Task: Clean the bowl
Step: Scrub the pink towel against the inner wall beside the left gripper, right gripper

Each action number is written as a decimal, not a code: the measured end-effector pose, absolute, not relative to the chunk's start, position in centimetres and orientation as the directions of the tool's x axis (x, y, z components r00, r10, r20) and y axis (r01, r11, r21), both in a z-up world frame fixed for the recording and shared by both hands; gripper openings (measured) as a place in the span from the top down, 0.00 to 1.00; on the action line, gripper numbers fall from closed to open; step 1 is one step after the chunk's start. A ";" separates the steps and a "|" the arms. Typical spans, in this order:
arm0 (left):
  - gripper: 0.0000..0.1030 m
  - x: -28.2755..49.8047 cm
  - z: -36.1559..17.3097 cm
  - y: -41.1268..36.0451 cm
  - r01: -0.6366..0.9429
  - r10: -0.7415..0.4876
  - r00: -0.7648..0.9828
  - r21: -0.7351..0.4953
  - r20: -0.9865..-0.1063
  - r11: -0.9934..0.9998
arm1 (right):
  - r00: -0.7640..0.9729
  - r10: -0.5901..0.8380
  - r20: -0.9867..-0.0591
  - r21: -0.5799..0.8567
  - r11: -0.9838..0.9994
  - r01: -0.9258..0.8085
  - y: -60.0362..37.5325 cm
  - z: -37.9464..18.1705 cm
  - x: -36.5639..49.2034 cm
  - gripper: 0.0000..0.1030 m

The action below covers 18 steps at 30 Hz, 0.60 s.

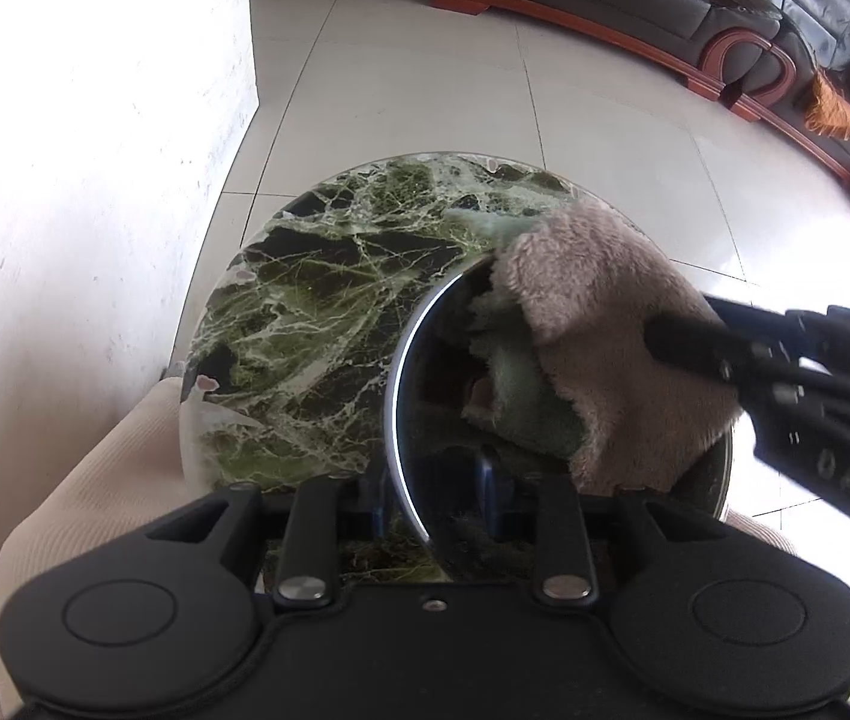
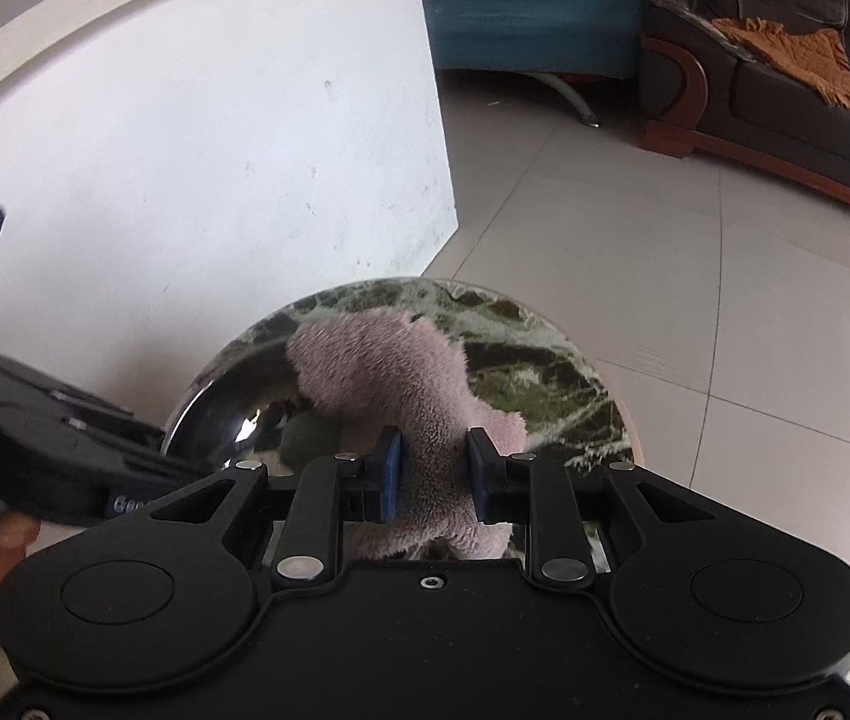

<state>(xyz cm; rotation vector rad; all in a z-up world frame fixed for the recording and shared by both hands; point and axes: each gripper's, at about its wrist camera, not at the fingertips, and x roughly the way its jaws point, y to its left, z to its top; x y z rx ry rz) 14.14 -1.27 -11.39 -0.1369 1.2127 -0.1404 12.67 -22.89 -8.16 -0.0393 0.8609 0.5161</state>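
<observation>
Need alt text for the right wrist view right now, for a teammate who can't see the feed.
The right gripper is clamped on a pinkish fluffy cloth draped into a shiny metal bowl on a round green marble table. The left gripper reaches the bowl's rim from the left. Behind are a white wall, tiled floor and a dark sofa.

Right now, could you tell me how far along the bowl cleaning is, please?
Done: the left tool is clamped on the near rim of the steel bowl, which sits on the marble table. In hand: the right tool grips the pink cloth and holds it inside the bowl. Left: the rest of the wiping; the mirror-like steel hides whether any dirt remains. The cloth is not yet lifted out.
</observation>
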 end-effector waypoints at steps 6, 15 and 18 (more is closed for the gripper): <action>0.73 14.1 -11.5 -1.3 0.033 -0.186 0.345 -0.186 -0.920 0.982 | 0.509 0.412 -0.756 0.185 0.880 -0.438 -23.4 -9.5 10.8 0.78; 0.72 14.1 -11.5 -1.5 0.038 -0.185 0.347 -0.183 -0.920 0.982 | 0.532 0.402 -0.745 0.184 0.891 -0.415 -23.3 -8.6 10.6 0.76; 0.72 14.1 -11.6 -1.5 0.032 -0.179 0.346 -0.179 -0.921 0.983 | 0.552 0.405 -0.729 0.179 0.891 -0.417 -23.0 -8.1 12.2 0.76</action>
